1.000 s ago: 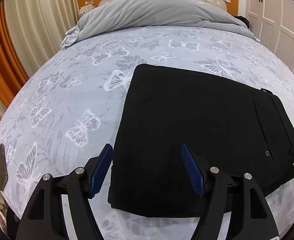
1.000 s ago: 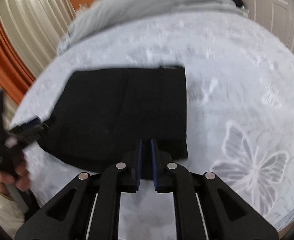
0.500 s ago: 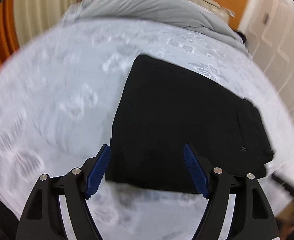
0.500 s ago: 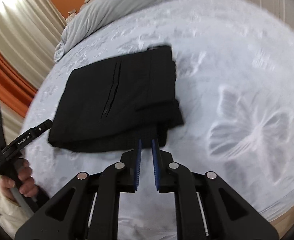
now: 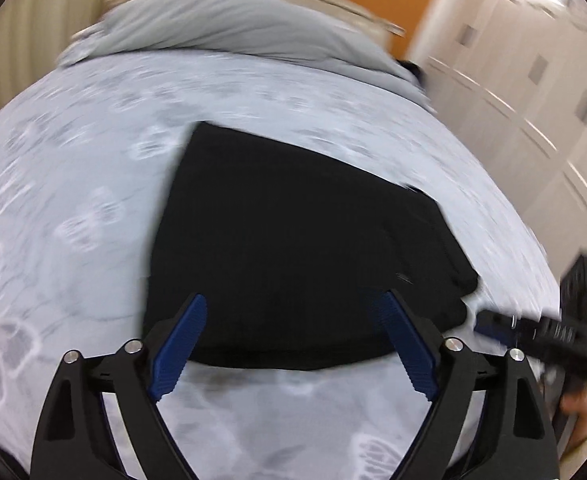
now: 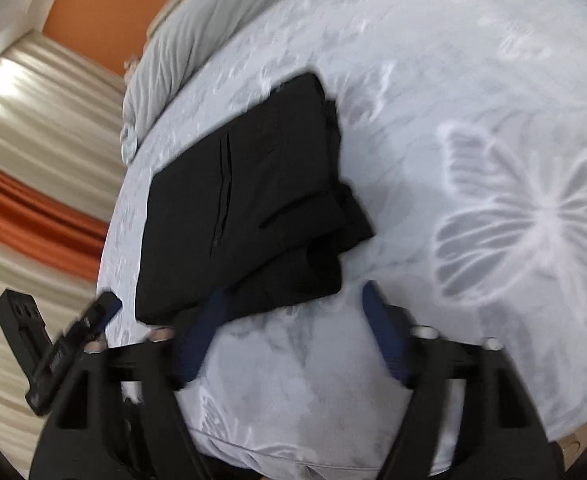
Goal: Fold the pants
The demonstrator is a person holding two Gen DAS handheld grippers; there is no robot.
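Both your tongs, left tongs (image 5: pixel 293 344) and right tongs (image 6: pixel 293 332), are wide open and hold nothing. Your black pants (image 5: pixel 293 240) lie folded on the bed (image 5: pixel 73 200), just ahead of both tongs, nearest your left one.

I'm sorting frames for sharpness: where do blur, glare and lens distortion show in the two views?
Left wrist view: butterfly-print bedsheet and white wardrobe doors smeared; folded black pants softer-edged; left gripper crisp. Right wrist view: right gripper smeared, cream curtain streaked with glare. Both views bulge the bed with fisheye.
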